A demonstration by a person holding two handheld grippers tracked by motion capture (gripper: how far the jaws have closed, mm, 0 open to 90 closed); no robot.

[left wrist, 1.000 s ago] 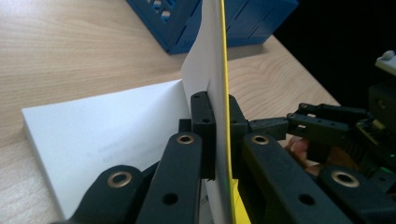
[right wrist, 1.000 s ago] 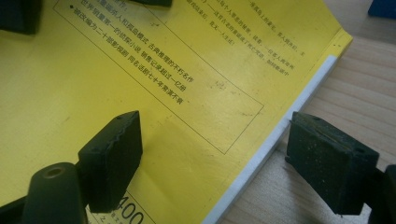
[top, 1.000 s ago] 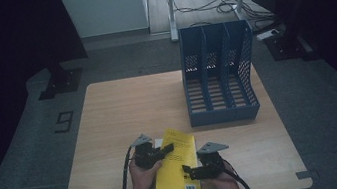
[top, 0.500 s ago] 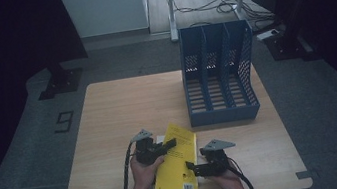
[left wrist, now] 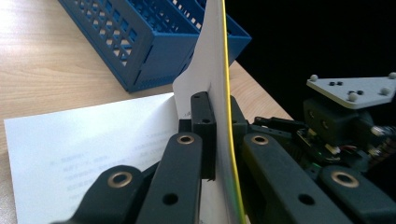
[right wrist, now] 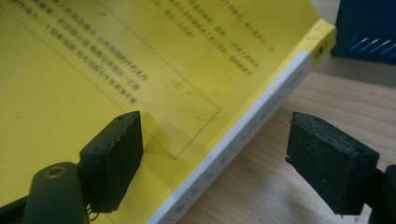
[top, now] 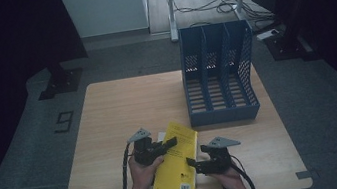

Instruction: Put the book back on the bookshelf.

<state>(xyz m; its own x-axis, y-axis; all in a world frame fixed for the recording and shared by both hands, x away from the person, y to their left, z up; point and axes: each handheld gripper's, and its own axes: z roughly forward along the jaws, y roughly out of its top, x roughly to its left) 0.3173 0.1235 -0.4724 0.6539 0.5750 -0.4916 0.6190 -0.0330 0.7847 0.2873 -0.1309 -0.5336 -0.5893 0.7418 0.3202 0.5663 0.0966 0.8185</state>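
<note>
Wooden table (top: 123,111): yellow book (top: 176,161) cover now lifted higher, pinched by left gripper (top: 168,144); right gripper (top: 193,163) spread at spine.

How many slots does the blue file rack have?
3: the blue file rack at the table's far right has a left, a middle and a right slot, side by side, split by two dividers. All look empty from above.

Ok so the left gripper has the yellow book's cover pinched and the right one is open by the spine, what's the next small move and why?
Probably close the right gripper on the book's spine edge. Its jaws stand open on either side of that edge, one over the yellow cover, one over the table, gripping nothing. The left gripper holds just the lifted cover, a weak hold for moving the whole book toward the blue file rack.
</note>
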